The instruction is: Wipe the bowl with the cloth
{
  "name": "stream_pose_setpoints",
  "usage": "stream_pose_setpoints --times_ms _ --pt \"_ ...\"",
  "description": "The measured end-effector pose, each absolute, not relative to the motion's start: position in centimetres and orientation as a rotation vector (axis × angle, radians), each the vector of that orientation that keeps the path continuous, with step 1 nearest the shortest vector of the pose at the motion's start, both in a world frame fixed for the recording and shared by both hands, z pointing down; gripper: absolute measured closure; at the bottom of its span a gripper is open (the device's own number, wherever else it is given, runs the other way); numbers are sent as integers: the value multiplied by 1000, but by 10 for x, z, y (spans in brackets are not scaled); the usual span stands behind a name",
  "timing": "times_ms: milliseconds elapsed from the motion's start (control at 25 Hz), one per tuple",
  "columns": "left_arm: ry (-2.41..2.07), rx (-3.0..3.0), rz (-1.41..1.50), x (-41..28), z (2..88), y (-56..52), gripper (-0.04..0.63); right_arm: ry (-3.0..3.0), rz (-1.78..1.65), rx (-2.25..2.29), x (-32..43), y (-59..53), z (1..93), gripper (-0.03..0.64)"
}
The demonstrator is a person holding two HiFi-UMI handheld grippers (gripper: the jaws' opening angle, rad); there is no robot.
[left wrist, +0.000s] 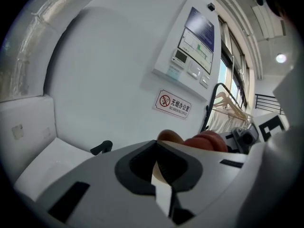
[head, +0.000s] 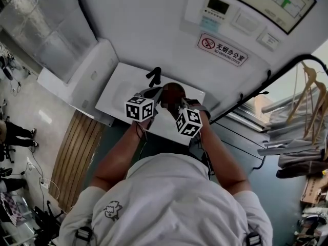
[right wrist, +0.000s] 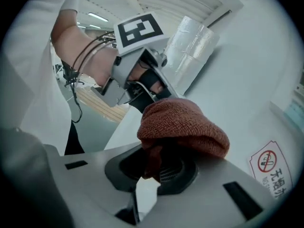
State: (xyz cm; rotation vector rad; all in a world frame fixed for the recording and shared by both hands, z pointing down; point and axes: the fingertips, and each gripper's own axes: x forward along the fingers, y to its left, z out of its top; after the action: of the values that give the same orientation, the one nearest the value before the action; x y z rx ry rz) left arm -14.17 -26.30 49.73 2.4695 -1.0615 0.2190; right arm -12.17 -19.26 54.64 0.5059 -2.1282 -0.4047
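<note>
**Colleague:** Where's the bowl (left wrist: 169, 136)?

**Me:** At my left gripper (left wrist: 161, 169). Its jaws are pinched almost closed on what I read as the rim, and the brown curve rises just past the tips. I've got it over the table (head: 123, 86), near the wall, gripped so it can't skate away under a wipe.

**Colleague:** And the right?

**Me:** My right gripper (right wrist: 156, 172) is clamped on the cloth (right wrist: 183, 125). One fold is trapped between the pads and the rest bulges ahead of the tips, so fabric, not plastic, meets the bowl.

**Colleague:** Are they touching?

**Me:** The cloth is just beside the bowl, but I can't confirm contact because the cloth hides the bowl in the right gripper view. The grippers face each other, so I'd expect a wiping push to land against the left grip.
</note>
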Motion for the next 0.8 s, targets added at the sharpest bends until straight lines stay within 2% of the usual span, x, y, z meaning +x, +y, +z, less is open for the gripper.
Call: stream_pose_setpoints --times_ms 240,480,800 --pt "-1095 2447 207 -154 499 -271 580 -2089 -374 592 -88 -191 538 566" --pt "-1072 2412 171 -162 502 -277 580 -2074 -357 845 -25 -211 488 566" --pt "-744 2189 -184 -159 499 -277 580 -2232 -225 996 10 -213 439 566"
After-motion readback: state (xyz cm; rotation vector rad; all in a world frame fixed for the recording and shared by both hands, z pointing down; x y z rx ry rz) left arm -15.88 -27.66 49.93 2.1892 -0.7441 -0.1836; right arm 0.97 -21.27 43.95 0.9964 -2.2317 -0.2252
